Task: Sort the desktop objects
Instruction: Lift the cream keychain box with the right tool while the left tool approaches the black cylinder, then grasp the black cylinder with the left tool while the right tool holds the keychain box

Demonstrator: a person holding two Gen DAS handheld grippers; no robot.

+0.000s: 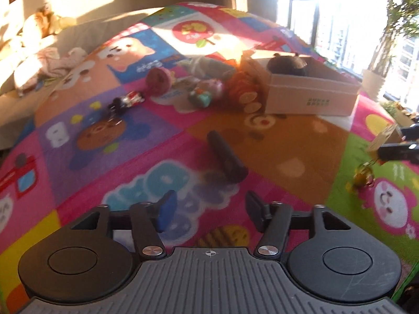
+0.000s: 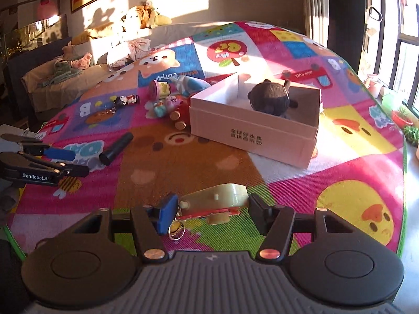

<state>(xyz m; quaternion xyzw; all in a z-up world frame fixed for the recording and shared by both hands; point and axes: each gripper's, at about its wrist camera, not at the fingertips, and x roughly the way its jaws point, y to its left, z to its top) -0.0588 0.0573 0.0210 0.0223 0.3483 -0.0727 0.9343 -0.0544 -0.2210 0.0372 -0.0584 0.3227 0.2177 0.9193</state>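
My right gripper (image 2: 209, 209) is shut on a cream whistle-shaped keychain toy (image 2: 217, 198) with a ring hanging below it, held above the play mat. The toy also shows at the right edge of the left wrist view (image 1: 379, 141). My left gripper (image 1: 207, 210) is open and empty, just short of a black cylinder (image 1: 226, 157) that lies on the mat; the cylinder also shows in the right wrist view (image 2: 116, 147). A pale cardboard box (image 2: 251, 133) holds a dark plush bear (image 2: 272, 96).
Small toys lie left of the box: a pink round toy (image 2: 159, 87), a figurine keychain (image 2: 127, 100), a teal-and-pink toy (image 2: 163, 107) and wooden discs (image 2: 178, 120). A sofa with plush toys (image 2: 141, 17) stands beyond the colourful mat (image 2: 340, 172). Windows are on the right.
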